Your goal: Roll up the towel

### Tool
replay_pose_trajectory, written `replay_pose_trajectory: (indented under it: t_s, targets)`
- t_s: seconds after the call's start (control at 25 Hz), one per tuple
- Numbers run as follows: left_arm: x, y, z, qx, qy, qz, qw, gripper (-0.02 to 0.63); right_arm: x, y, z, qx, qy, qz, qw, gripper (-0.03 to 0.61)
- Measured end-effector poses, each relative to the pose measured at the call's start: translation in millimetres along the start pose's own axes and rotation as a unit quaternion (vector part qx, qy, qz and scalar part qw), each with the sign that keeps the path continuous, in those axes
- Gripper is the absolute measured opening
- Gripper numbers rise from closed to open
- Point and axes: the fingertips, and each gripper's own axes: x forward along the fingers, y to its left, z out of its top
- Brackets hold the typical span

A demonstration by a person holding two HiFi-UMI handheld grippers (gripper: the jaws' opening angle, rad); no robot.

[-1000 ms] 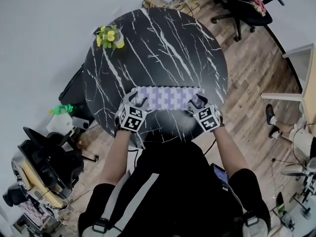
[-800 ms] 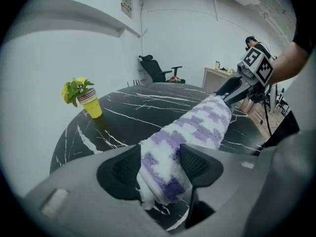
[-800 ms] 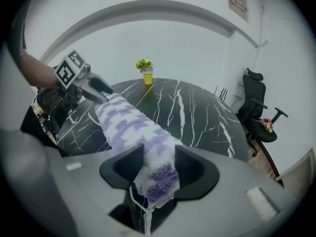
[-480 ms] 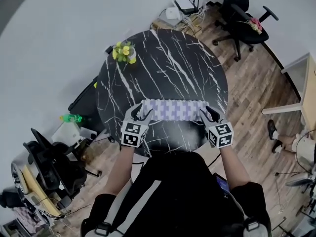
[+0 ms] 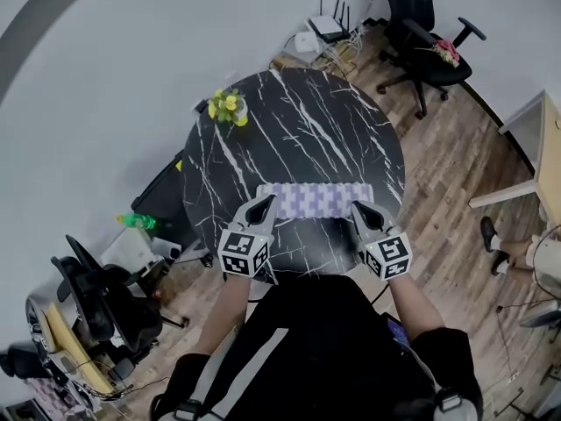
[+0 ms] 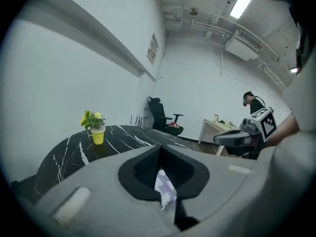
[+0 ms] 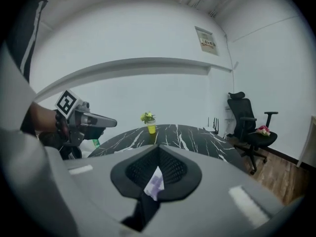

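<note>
Being pinched between the jaws of the left gripper is a small fold of the towel. These jaws have just been closing and are now being pressed together on the cloth. The same purple-and-white checked fabric is being clamped in the right gripper, whose jaws have likewise just been closing with the cloth between them and are being pressed tight on it.

Both grippers are being held over the near edge of the round table, with the left one at the towel's left end and the right one at its right end. Their marker cubes are being turned towards the person.

The towel is being seen as a narrow band lying across the black, white-veined top, close to the near edge and roughly parallel to it. How much of it is being lifted clear of the top cannot be told from the head view.

Farther off, a yellow cup of flowers is being carried at the table's far left edge, well apart from the towel. Beyond the far edge, a black office chair is being shown on the wooden floor with something pink on its seat. A white router is being seen against the wall beside it.
</note>
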Motion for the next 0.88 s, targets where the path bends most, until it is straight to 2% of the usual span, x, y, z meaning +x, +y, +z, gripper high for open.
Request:
replay_pose_trajectory:
  t_s: [0.16, 0.36, 0.56, 0.88]
  targets:
    - [-2.9, -9.9, 11.9, -0.006, -0.018, -0.004, 0.9998, 0.008, 1.5, 17.8, 12.4, -0.010, -0.013, 0.013, 1.000, 0.005]
    - [-13.7, -5.6, 20.0, 0.014, -0.026, 0.005, 0.9996, 0.008, 5.6, 21.3, 22.0, -0.003, -0.030, 0.015, 0.999, 0.005]
    - [-24.0, 1.4, 22.4, 0.018, -0.028, 0.017, 0.9993, 0.008, 6.6, 20.1, 27.1, -0.002, -0.037, 0.012, 0.999, 0.004]
    - [-31.8, 7.8, 17.1, 0.014, -0.026, 0.032, 0.9990, 0.008, 8.3, 13.3, 20.6, 0.005, -0.022, 0.008, 1.000, 0.005]
